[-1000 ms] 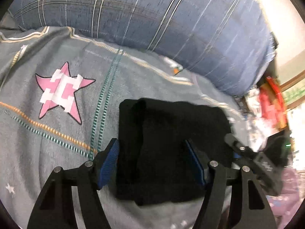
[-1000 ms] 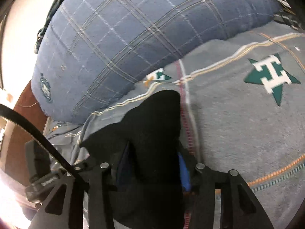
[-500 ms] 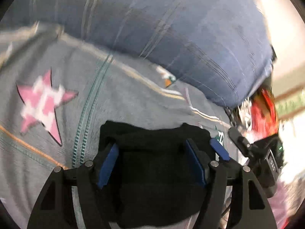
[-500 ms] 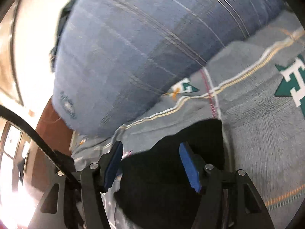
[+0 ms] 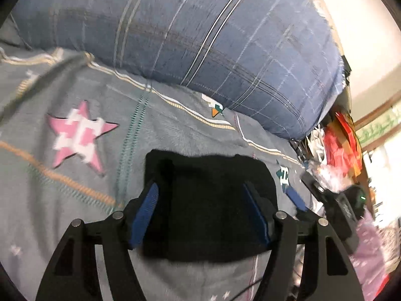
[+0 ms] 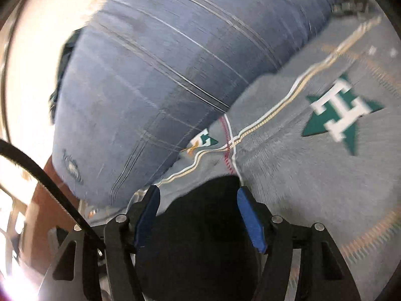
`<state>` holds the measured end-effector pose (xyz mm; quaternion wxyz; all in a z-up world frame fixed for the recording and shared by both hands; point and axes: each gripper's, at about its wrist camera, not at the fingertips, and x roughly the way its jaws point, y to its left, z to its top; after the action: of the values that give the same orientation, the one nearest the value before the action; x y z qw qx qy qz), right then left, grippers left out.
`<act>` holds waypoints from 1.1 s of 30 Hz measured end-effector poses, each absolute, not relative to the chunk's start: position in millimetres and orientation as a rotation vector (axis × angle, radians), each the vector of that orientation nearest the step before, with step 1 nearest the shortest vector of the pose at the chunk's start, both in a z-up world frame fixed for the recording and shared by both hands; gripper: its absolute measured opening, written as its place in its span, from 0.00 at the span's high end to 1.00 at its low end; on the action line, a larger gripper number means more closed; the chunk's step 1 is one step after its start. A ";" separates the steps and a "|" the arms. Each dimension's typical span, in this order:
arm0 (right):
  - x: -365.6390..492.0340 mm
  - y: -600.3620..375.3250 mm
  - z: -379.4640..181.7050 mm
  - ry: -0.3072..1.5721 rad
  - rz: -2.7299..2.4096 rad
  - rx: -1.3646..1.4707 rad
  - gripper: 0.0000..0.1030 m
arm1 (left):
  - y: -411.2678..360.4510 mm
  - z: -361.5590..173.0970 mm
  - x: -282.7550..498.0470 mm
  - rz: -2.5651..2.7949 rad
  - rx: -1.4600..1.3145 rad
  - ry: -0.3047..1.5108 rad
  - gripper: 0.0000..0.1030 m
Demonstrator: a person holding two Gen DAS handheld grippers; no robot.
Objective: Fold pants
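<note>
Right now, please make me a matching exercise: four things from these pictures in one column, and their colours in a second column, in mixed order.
Things:
1. folded pants
2. big pillow
3. star left of the pants
4. large star in the right wrist view

Colours:
a. green and white
b. black
c. pink and white
d. blue plaid

Pairs: 1-b, 2-d, 3-c, 4-a

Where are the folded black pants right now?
The black pants lie on the grey star-print bedspread, between the open left gripper fingers, right of the pink star.
</note>
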<state>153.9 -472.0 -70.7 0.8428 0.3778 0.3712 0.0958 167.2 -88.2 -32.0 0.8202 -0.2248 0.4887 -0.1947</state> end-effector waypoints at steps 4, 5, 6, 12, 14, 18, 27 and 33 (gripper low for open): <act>90.4 -451.6 -42.8 0.749 0.209 0.664 0.27 | -84.5 -18.1 117.4 -0.385 -0.418 0.998 0.34; 77.7 -446.7 -40.5 0.748 0.210 0.638 0.27 | -85.4 -15.8 105.9 -0.378 -0.398 0.984 0.34; 64.6 -438.5 -38.5 0.749 0.206 0.606 0.27 | -85.6 -12.7 92.2 -0.364 -0.370 0.966 0.34; -6.1 -406.3 -40.4 0.768 0.170 0.490 0.26 | -87.1 10.9 17.1 -0.229 -0.183 0.785 0.34; -19.8 -398.7 -40.0 0.768 0.155 0.464 0.26 | -87.4 18.1 -4.2 -0.193 -0.146 0.737 0.34; -45.4 -386.0 -37.6 0.763 0.115 0.413 0.25 | -84.7 31.8 -44.7 -0.120 -0.085 0.639 0.26; -83.9 -332.6 -43.9 0.786 0.144 0.258 0.23 | -95.7 44.3 -88.9 -0.021 -0.039 0.536 0.00; -86.6 -326.0 -52.4 0.813 0.144 0.231 0.22 | -111.5 42.1 -99.1 0.027 0.054 0.530 0.00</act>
<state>-86.6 -326.0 -52.4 0.9096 0.1118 0.3940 0.0699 -99.1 -111.5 42.1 0.9646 0.0266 0.2619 0.0134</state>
